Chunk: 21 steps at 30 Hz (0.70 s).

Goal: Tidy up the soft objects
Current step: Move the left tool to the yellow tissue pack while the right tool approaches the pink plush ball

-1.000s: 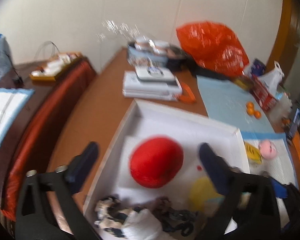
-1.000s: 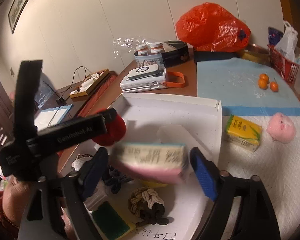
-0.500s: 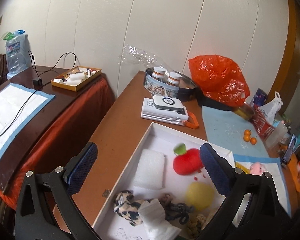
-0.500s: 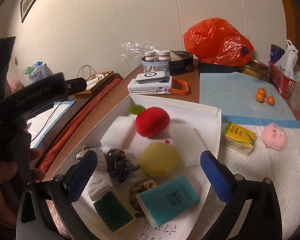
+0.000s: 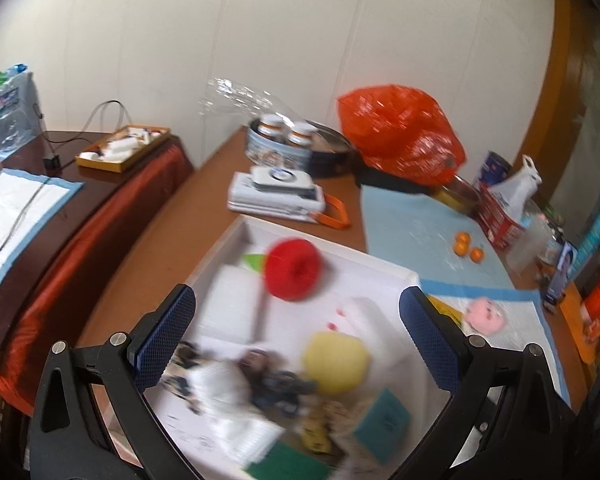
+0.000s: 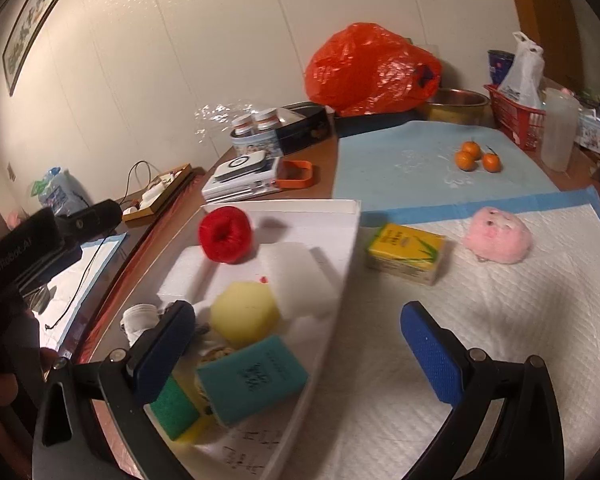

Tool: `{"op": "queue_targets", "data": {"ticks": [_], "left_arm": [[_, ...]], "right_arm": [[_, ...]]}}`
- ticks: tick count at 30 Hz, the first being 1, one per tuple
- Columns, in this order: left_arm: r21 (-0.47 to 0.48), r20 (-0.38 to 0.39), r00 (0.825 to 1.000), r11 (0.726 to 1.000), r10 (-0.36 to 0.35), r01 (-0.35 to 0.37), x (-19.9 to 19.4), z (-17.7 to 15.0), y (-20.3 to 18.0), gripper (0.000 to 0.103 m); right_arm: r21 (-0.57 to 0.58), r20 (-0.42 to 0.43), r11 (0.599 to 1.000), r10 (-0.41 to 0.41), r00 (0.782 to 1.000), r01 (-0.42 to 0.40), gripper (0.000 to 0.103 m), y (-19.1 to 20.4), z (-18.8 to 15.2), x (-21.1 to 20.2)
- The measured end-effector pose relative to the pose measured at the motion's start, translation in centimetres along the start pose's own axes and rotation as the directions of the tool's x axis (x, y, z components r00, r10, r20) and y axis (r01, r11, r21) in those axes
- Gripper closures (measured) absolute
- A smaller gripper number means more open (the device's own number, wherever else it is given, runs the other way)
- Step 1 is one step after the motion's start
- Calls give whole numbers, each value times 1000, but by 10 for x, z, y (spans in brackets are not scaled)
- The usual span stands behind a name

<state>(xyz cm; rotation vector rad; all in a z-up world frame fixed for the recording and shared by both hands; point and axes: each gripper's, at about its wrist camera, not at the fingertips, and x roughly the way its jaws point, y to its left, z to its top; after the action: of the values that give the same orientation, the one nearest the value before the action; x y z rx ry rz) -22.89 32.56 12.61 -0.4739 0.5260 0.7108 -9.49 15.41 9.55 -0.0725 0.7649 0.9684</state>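
Note:
A white tray [image 6: 340, 216] holds a red plush apple [image 6: 225, 233], a yellow sponge [image 6: 245, 314], a teal tissue pack [image 6: 252, 379], a green sponge [image 6: 173, 407] and white foam pads [image 6: 296, 276]. A pink plush pig [image 6: 497, 239] and a yellow box [image 6: 405, 253] lie on the white pad to the tray's right. My right gripper [image 6: 296, 356] is open and empty over the tray's right edge. My left gripper [image 5: 296, 340] is open and empty above the tray [image 5: 236, 232], over the red apple [image 5: 293, 269] and yellow sponge [image 5: 335, 362]; this view is blurred.
An orange plastic bag [image 6: 370, 70], a round tin with jars [image 6: 276, 132], a stack of white devices [image 6: 242, 180], three small oranges [image 6: 474, 156] and a red basket [image 6: 514, 120] stand behind. A dark side table [image 5: 40, 184] is on the left.
The right gripper let go of the teal tissue pack, which now lies in the tray, and swung right toward the pad. The left gripper rose off the red apple, then dropped closer again.

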Motion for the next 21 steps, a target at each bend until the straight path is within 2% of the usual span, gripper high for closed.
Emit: {"op": "queue_targets", "data": {"ticks": [5, 11, 13, 15, 19, 21], "left_arm": [[12, -46, 999, 1000, -26, 26, 7, -18, -34, 0], [53, -99, 992, 995, -76, 82, 11, -39, -70, 0], [82, -114, 987, 989, -112, 122, 13, -42, -87, 0], [138, -135, 983, 980, -127, 146, 21, -44, -108, 0], [222, -199, 971, 959, -134, 178, 40, -53, -143, 0], [250, -221, 968, 953, -116, 172, 52, -57, -156, 0]], "right_arm": [[51, 30, 998, -32, 999, 31, 0, -48, 6, -14], [93, 57, 986, -146, 988, 140, 0, -145, 31, -11], [69, 18, 984, -167, 986, 166, 0, -166, 39, 4], [39, -60, 985, -166, 984, 168, 0, -183, 45, 29], [-71, -129, 986, -157, 979, 149, 0, -180, 49, 72], [-79, -144, 989, -138, 980, 127, 0, -177, 50, 87]]}}
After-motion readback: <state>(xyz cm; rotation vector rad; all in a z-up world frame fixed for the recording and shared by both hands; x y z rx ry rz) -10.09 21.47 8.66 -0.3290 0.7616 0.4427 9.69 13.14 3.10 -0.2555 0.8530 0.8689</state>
